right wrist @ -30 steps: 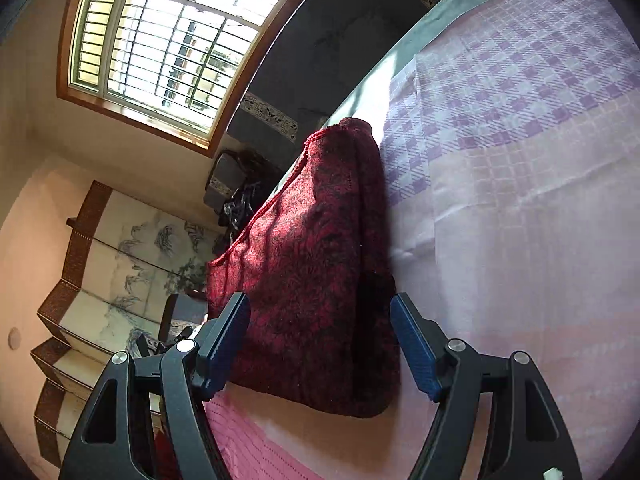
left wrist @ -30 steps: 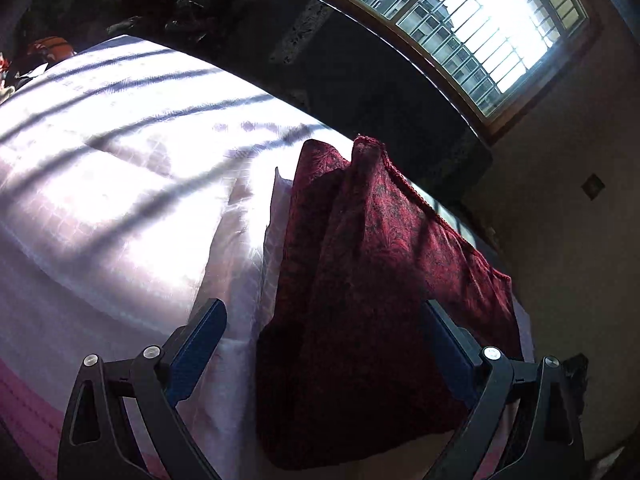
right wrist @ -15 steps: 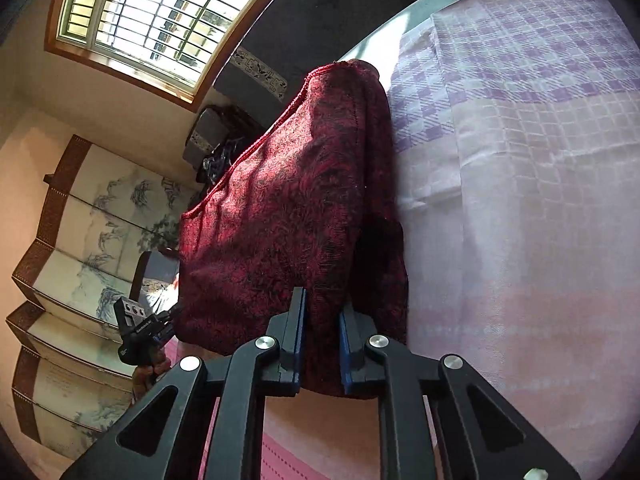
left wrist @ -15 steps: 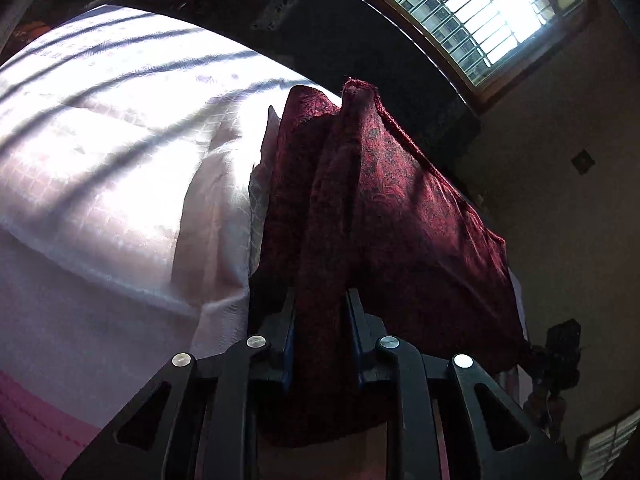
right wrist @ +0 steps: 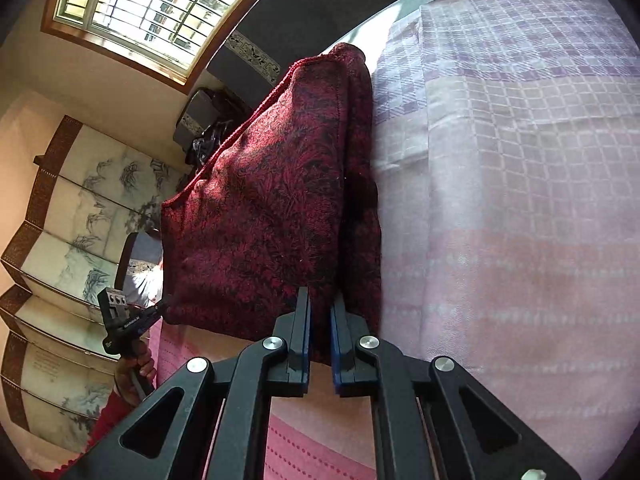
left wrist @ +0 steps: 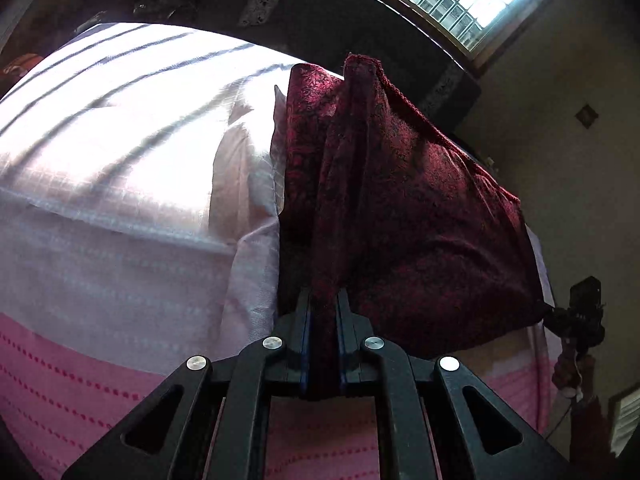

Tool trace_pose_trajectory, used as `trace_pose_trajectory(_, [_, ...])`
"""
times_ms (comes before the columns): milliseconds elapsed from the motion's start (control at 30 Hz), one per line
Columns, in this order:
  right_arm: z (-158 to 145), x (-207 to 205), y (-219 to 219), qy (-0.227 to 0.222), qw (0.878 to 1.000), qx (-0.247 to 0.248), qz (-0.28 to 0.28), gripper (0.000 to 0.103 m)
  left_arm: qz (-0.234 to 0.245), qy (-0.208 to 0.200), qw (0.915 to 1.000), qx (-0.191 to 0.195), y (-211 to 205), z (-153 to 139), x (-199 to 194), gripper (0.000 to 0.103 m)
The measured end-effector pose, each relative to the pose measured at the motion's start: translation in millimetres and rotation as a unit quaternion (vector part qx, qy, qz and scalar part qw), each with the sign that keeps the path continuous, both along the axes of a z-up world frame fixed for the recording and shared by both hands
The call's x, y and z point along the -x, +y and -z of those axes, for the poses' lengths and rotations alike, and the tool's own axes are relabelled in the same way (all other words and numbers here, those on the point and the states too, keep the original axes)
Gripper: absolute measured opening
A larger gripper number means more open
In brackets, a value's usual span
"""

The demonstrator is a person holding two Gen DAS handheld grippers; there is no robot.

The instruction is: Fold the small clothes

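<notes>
Both tongs are pinched narrow on the near edge of the dark red patterned garment (left wrist: 400, 208), which lies on a bed (left wrist: 120, 240) covered in pink and lilac checked cloth. The left tongs (left wrist: 323, 312) hold a bunched fold near the garment's left side; the right tongs (right wrist: 320, 312) clamp the near hem (right wrist: 320, 344) toward its right side. In the right wrist view the other tool (right wrist: 120, 320) shows at the garment's left corner.

To do this fold well, I judge the two grips should rise together and level, carry the near edge over toward the far end, and keep the cloth taut between them so no crease forms. Letting one side lead would skew the fold.

The garment's long axis runs from near to far, tapering to a narrow end (right wrist: 348, 54) that points away toward the window (right wrist: 152, 4) side of the bed.
</notes>
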State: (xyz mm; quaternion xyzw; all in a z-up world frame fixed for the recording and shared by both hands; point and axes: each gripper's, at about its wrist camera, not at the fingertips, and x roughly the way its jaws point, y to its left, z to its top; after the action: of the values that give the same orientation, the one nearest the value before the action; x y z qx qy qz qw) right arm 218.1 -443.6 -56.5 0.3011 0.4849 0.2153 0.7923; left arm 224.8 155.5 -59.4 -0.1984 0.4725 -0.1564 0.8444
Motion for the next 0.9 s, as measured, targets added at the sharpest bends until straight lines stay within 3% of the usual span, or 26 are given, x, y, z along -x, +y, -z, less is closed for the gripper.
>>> trace_pose_trajectory(233, [12, 11, 1, 0.017, 1.000, -0.003, -0.004, 0.008, 0.007, -0.006, 0.9999, -0.008, 1, 3, 3, 0.010])
trace_pose_trajectory(400, [-5, 3, -11, -0.013, 1.000, 0.000, 0.026, 0.013, -0.012, -0.029, 0.9971, -0.069, -10, -20, 9, 0.015])
trace_pose_trajectory(467, [-26, 2, -15, -0.047, 0.998, 0.023, 0.038, 0.013, -0.030, -0.058, 0.9939, -0.089, -13, -39, 16, 0.027])
trace_pose_trajectory(567, [-55, -6, -16, -0.095, 0.993, 0.045, 0.047, 0.013, -0.033, -0.115, 0.9891, -0.086, -26, -69, 19, 0.043])
trace_pose_trajectory(700, [-74, -46, 9, -0.120, 0.990, 0.070, 0.027, 0.013, 0.008, -0.143, 0.9883, -0.054, -65, -84, -9, 0.043])
trace_pose_trajectory(767, [-73, -69, 26, -0.118, 0.989, 0.084, 0.013, 0.013, 0.021, -0.130, 0.9900, -0.050, -82, -75, -35, 0.043])
trace_pose_trajectory(900, [-58, -107, 51, -0.103, 0.988, 0.115, 0.005, 0.013, -0.012, -0.105, 0.9936, -0.042, -81, -46, -82, 0.043])
